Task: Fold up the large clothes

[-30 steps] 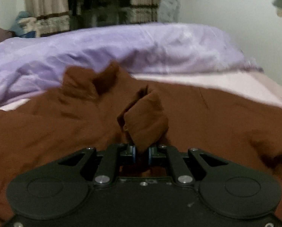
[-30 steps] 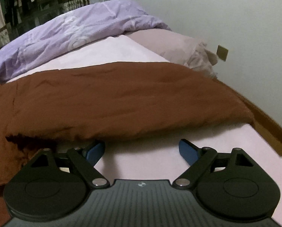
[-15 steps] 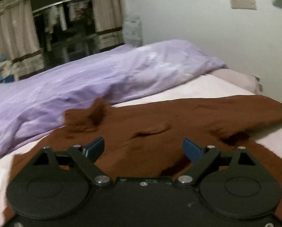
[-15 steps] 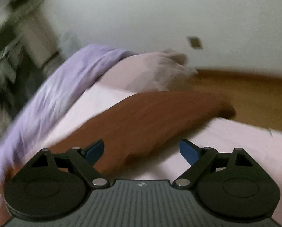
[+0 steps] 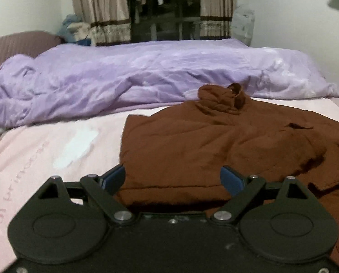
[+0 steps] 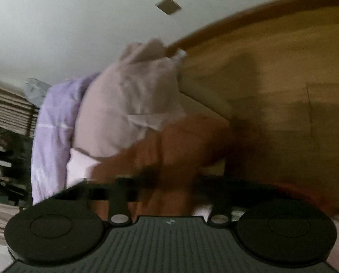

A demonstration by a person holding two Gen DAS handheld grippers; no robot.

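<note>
Brown garment [image 5: 226,141] lies spread on the bed [image 5: 55,150]; left gripper [image 5: 172,176] is open over its near hem, right gripper [image 6: 167,182] has just been closing on a brown edge (blurred, grip unconfirmed), so confirm it before lifting the fold.

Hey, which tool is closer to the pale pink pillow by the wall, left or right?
Right. The right tool, its jaws just closing around brown garment fabric, sits just short of the pillow. The left tool hangs open at the garment's near hem; no pillow shows in its view.
</note>
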